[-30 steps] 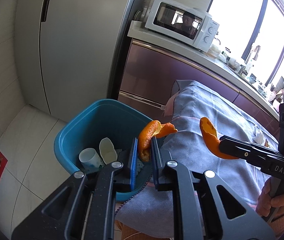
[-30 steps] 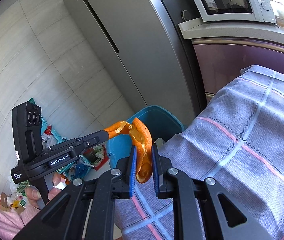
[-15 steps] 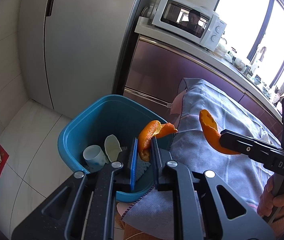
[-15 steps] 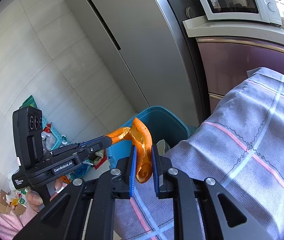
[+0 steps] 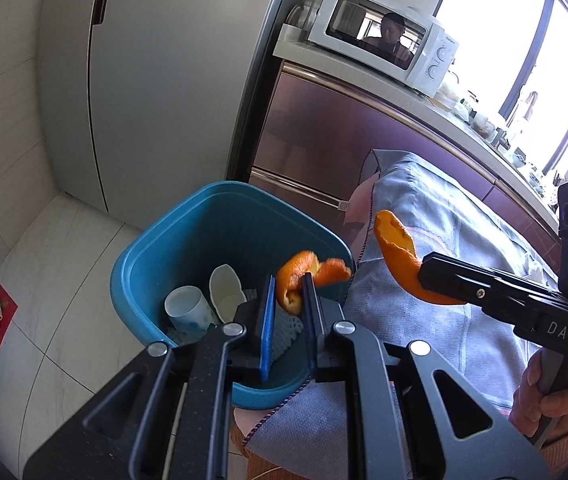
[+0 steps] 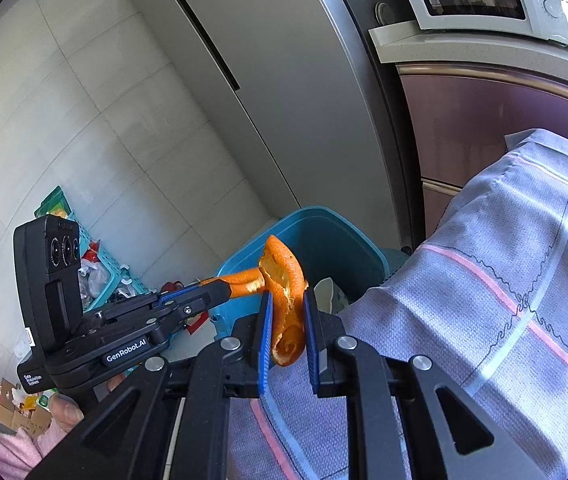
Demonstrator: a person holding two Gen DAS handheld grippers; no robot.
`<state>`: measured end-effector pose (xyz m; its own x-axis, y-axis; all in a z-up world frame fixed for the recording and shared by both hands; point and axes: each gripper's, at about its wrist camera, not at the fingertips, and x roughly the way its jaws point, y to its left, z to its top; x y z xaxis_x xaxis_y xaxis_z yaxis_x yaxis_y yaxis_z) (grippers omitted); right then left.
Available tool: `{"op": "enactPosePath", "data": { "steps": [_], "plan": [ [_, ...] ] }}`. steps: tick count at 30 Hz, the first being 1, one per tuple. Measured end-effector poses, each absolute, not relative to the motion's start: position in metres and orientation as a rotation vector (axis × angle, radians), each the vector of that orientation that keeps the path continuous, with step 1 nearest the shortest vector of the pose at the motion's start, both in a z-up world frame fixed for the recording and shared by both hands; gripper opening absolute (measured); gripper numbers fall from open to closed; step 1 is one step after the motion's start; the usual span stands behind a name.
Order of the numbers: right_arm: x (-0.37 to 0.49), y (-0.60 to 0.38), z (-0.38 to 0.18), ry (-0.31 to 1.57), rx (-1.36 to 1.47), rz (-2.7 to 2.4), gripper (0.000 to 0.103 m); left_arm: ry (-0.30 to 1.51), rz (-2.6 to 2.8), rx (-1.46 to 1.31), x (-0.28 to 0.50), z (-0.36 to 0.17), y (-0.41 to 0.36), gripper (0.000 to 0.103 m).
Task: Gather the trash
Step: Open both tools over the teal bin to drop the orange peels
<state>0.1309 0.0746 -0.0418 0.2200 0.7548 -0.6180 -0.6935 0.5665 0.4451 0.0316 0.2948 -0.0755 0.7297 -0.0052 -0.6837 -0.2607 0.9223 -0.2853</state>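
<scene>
My left gripper [image 5: 286, 296] is clamped on a curled orange peel [image 5: 304, 276] directly above the near rim of the blue bin [image 5: 187, 220], and my right gripper [image 6: 287, 320] is clamped on a second peel [image 6: 286, 304] over the grey checked cloth [image 6: 504, 300], just short of the bin. Risk: the right-hand peel, if released here, would likely land on the cloth or the floor, and the left-hand peel may catch the rim. Legible markings: "DAS" on the right unit, "GenRobot.AI" on the left.
</scene>
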Motion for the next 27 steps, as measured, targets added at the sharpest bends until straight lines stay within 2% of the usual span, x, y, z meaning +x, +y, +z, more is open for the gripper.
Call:
{"op": "enactPosePath", "data": {
  "steps": [12,15,17,22,27],
  "plan": [
    [0.144,0.098,-0.052,0.938,0.074,0.982,0.015,0.781,0.148,-0.399,0.044,-0.091,0.299,0.014],
    [0.147,0.104,-0.054,0.945,0.077,0.971,0.018,0.784,0.15,-0.415,0.047,-0.094,0.3,0.018],
    [0.15,0.107,-0.055,0.949,0.083,0.965,0.02,0.781,0.147,-0.434,0.048,-0.096,0.302,0.025],
    [0.152,0.107,-0.06,0.962,0.105,0.954,0.021,0.779,0.142,-0.449,0.048,-0.099,0.303,0.028],
    [0.151,0.099,-0.059,0.958,0.113,0.96,0.025,0.759,0.135,-0.446,0.045,-0.096,0.301,0.038]
  ]
}}
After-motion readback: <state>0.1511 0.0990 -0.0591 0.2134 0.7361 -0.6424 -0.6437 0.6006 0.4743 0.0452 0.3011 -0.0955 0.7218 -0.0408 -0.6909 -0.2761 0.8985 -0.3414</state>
